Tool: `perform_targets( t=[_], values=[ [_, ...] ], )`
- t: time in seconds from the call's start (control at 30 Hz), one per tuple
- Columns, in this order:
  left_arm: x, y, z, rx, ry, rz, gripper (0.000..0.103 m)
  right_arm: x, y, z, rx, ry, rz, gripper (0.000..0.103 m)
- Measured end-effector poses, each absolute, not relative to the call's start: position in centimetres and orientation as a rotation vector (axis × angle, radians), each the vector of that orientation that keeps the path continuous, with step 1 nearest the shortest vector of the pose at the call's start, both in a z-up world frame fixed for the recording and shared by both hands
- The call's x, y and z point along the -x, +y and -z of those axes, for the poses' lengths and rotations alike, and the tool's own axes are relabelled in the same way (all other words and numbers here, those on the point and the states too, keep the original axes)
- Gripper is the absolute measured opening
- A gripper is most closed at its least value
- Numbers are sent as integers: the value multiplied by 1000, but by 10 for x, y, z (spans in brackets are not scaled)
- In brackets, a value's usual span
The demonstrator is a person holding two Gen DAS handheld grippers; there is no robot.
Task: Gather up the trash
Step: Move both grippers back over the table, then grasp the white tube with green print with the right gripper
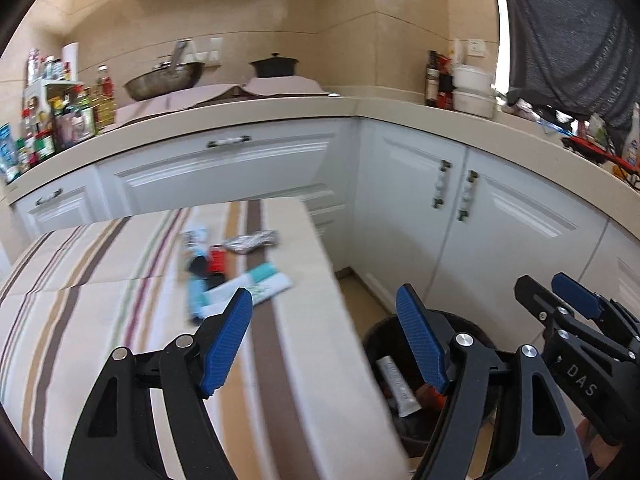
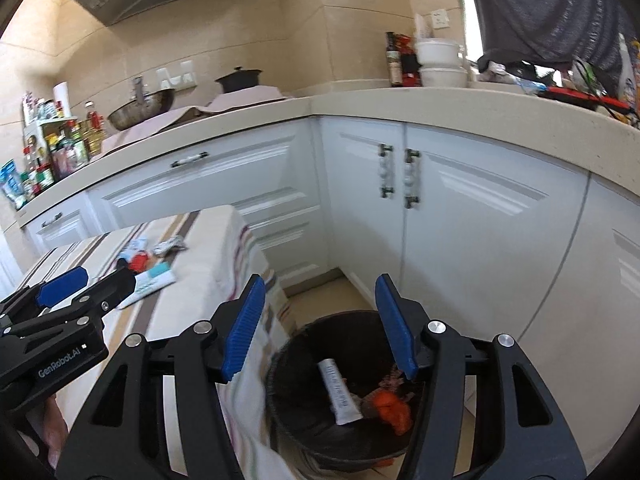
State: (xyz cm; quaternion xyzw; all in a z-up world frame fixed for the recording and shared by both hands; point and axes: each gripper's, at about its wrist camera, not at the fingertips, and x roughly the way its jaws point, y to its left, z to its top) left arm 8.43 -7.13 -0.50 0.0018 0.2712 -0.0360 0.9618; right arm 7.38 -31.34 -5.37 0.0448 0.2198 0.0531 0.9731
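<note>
A pile of trash (image 1: pixel 230 268) lies on the striped tablecloth (image 1: pixel 100 280): white and teal tubes, a red packet, a silver wrapper. It also shows in the right wrist view (image 2: pixel 150 262). A black bin (image 2: pixel 340 392) stands on the floor by the table's right edge, holding a white tube (image 2: pixel 340 394) and orange scraps (image 2: pixel 394 404). My left gripper (image 1: pixel 324 344) is open and empty above the table's right edge. My right gripper (image 2: pixel 320 328) is open and empty above the bin.
White cabinets (image 2: pixel 440 220) stand behind the bin, under a beige counter (image 1: pixel 280 114) with a wok, a black pot and bottles. The bin also shows in the left wrist view (image 1: pixel 400 380). A person in grey stands at the far right.
</note>
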Motion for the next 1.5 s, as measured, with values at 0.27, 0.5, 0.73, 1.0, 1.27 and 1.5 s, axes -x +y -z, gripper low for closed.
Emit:
perform_targets(
  t=[0.27, 0.5, 0.73, 1.0, 1.27, 1.5],
  values=[
    [-69, -14, 2, 7, 540, -30, 75, -64, -263, 47, -53, 442, -183, 56],
    [-63, 35, 7, 24, 552, -121, 75, -66, -219, 47, -14, 455, -256, 56],
    [-64, 72, 15, 38, 573, -182, 75, -74, -179, 51, 29, 480, -311, 56],
    [-72, 103, 22, 44, 584, -228, 75, -91, -145, 56, 50, 516, -347, 56],
    [-85, 125, 29, 53, 611, -249, 75, -111, -115, 60, 77, 536, -368, 56],
    [-92, 135, 33, 62, 623, -257, 75, -133, -103, 69, 70, 600, -350, 56]
  ],
)
